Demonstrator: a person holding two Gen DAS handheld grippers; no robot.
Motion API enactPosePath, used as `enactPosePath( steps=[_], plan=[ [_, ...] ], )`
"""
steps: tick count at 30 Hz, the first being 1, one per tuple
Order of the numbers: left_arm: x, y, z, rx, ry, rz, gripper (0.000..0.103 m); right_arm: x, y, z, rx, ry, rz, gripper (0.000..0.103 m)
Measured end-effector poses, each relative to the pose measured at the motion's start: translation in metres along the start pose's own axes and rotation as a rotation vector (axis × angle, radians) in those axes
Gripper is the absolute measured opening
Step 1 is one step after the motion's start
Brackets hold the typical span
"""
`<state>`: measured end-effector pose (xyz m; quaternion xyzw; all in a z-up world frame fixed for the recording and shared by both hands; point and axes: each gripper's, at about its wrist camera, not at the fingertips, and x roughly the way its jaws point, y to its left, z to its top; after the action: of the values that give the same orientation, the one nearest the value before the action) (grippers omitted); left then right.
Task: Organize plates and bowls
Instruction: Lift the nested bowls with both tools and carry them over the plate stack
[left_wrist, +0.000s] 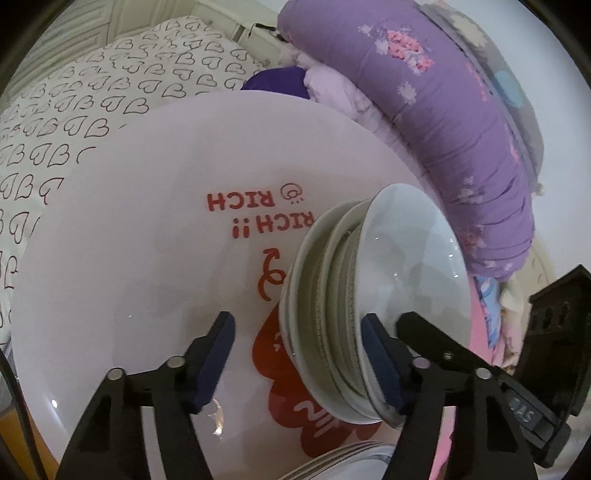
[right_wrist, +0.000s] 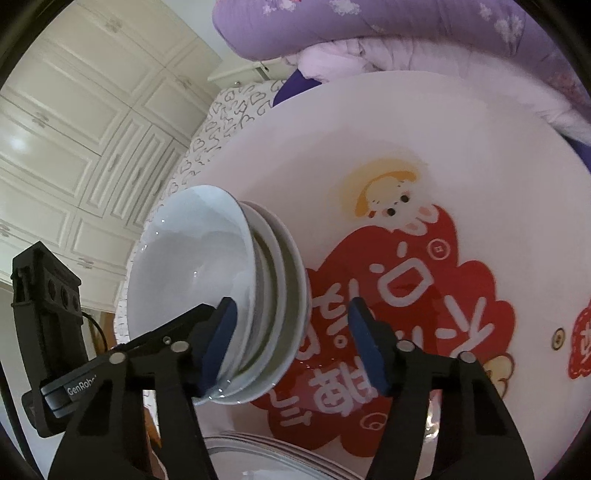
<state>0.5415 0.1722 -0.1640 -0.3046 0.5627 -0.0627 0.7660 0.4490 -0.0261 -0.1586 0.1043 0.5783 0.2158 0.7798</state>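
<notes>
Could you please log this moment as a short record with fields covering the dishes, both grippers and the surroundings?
surface: round white table with red cartoon print
bowls: nested stack of white bowls, on the table
left hand-held gripper: open, fingers either side of the stack's rim
right hand-held gripper: open, fingers straddling the same stack from the opposite side
contact: cannot tell whether either gripper's pads press the bowls
plates: stack of plates at the near edge
background: purple quilt, heart-print bedding, cream wardrobe
</notes>
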Motion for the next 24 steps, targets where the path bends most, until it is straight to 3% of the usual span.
enactPosePath(
  steps=[1,3,4,24],
  plan=[
    [-0.001,-0.001,0.0,0.005,-0.001,-0.007,0.056,0.002,0.0,0.0,0.004,0.006,0.007,0.053],
    [-0.003,-0.003,-0.001,0.017,-0.001,-0.021,0.042,0.007,0.001,0.001,0.012,0.013,0.024,0.046],
    [-0.004,-0.006,-0.001,0.027,-0.006,-0.019,0.041,0.008,0.002,0.002,0.016,0.011,0.039,0.044],
    [-0.012,-0.012,-0.008,0.013,-0.017,0.01,0.037,0.002,0.01,-0.004,0.024,-0.021,-0.021,0.039]
  ],
)
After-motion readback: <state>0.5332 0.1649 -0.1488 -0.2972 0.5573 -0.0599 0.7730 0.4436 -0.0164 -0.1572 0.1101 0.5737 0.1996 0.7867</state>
